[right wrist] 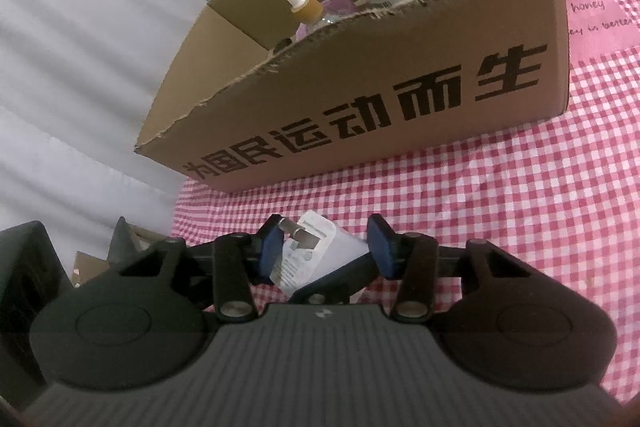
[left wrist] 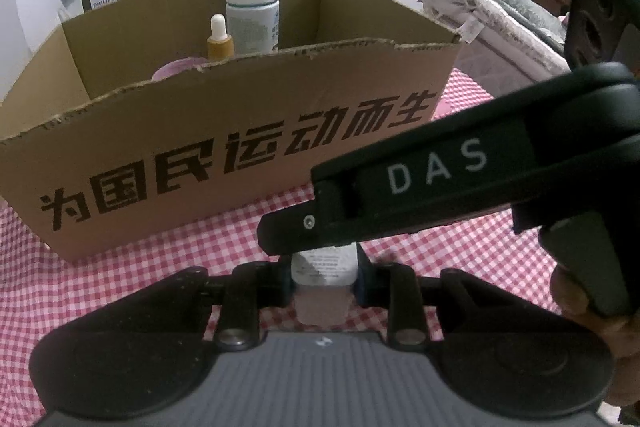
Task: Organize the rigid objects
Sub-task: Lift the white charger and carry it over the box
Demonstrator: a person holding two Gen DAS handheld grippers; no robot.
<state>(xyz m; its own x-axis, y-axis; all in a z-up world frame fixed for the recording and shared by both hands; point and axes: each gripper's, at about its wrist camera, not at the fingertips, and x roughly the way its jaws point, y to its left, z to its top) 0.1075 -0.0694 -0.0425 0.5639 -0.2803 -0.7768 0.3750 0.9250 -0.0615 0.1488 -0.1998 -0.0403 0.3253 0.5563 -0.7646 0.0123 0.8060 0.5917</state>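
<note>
While both grippers crowd one small white charger plug (right wrist: 316, 259), a slip or a clash looks the likeliest fault.

The left gripper (left wrist: 323, 283) pinches the plug's smooth hard body low over the red-checked cloth (right wrist: 500, 207), before the cardboard box (left wrist: 224, 131); the right gripper (right wrist: 324, 251) brackets it, seemingly touching only its left pad (right wrist: 270, 251), though the angle is poor. Glossy plastic could twist free; the box's torn, corrugated rim could snag it. A white jar (left wrist: 252, 17) and dropper bottle (left wrist: 219, 41) stand inside.
</note>
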